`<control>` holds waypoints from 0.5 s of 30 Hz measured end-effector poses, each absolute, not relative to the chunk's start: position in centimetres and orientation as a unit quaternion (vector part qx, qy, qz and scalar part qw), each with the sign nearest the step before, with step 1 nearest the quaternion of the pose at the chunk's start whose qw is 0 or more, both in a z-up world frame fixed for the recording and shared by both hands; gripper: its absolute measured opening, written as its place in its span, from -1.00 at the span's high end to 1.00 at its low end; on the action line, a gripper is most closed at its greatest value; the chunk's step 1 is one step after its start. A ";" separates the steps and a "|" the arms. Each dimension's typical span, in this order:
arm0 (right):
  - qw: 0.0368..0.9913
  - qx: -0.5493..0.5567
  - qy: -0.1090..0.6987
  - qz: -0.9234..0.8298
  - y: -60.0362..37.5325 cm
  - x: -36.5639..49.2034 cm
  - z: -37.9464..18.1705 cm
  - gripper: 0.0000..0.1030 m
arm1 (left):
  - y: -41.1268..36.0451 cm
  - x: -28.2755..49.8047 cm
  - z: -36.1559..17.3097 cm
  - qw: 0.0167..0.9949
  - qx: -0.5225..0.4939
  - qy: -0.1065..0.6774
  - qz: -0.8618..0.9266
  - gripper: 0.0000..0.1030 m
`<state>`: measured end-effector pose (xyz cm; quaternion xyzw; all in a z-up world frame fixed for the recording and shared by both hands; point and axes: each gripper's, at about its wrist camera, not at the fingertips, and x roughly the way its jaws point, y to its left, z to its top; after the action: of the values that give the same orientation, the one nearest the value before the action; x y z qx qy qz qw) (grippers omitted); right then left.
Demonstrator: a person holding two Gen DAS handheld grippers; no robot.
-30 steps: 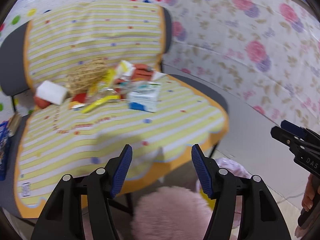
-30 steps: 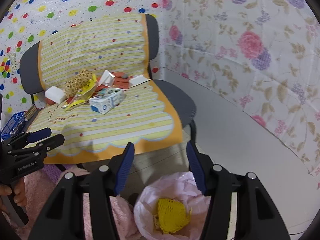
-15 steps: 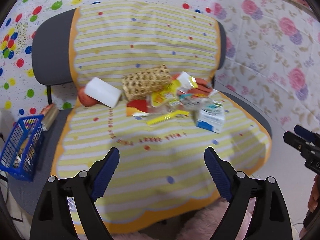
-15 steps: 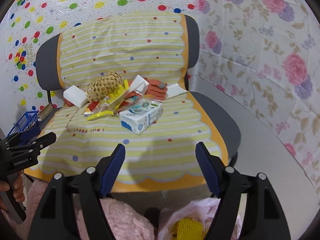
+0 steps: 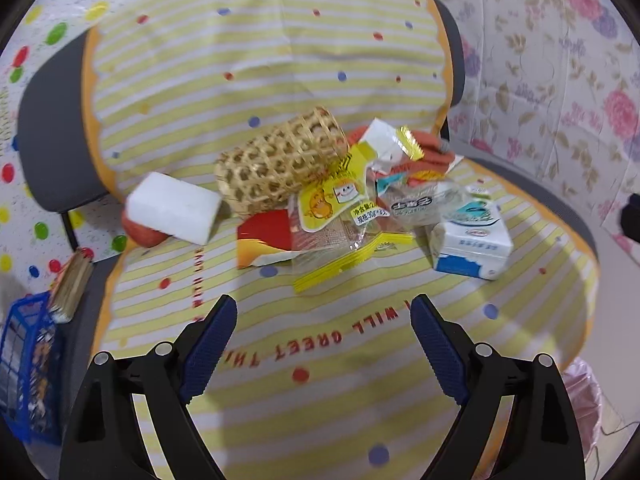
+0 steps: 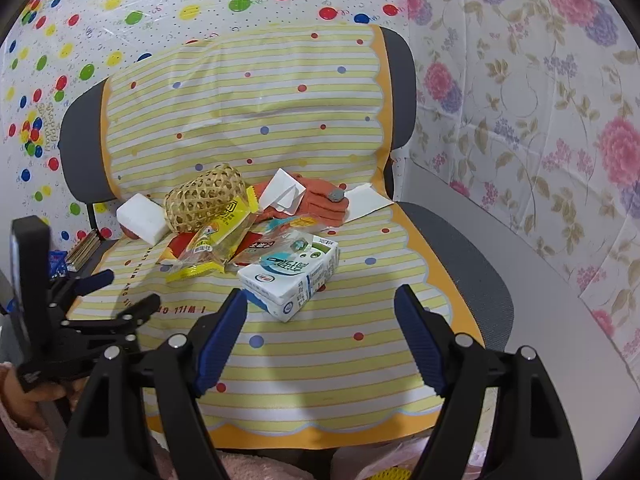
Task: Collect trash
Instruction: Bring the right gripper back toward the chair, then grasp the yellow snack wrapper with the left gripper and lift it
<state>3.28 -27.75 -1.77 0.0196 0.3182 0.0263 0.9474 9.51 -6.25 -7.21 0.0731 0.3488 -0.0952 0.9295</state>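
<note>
Hovering over the seat of one grey office chair draped in a yellow-and-white striped plastic cover, the left gripper has its two blue-padded fingers spread wide with nothing between them. The right gripper likewise stands open and empty, above the seat's front edge.

The trash lies in one heap at the back of the seat. Counted there: one white-and-blue milk carton lying on its side, nearest the right gripper; one yellow snack wrapper with a cartoon print; one red-and-white wrapper partly under it; one woven bamboo basket tipped on its side; one white foam block just left of the basket, resting on one red round thing; one orange knitted cloth behind; two white paper scraps. The clear wrappers between overlap, so their count is uncertain.

One blue wire basket sits left of the chair. One pink bin bag shows at the lower right.
</note>
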 end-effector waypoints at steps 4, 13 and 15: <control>0.944 0.027 0.327 0.022 -28.6 3.6 -2.6 -0.45 | -6.6 12.1 -8.6 0.923 0.080 0.365 -0.089 -0.68; 0.941 0.044 0.336 0.013 -30.0 3.8 -3.4 -0.45 | -8.7 15.6 -9.6 0.904 0.153 0.390 -0.081 -0.43; 0.941 0.045 0.336 0.013 -30.1 3.6 -3.4 -0.45 | -9.1 16.3 -9.6 0.901 0.165 0.392 -0.082 -0.42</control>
<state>3.63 -30.05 -3.36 0.0451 0.3365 0.0133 0.9405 16.28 -9.10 -9.60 0.1648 0.3917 -0.0819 0.9015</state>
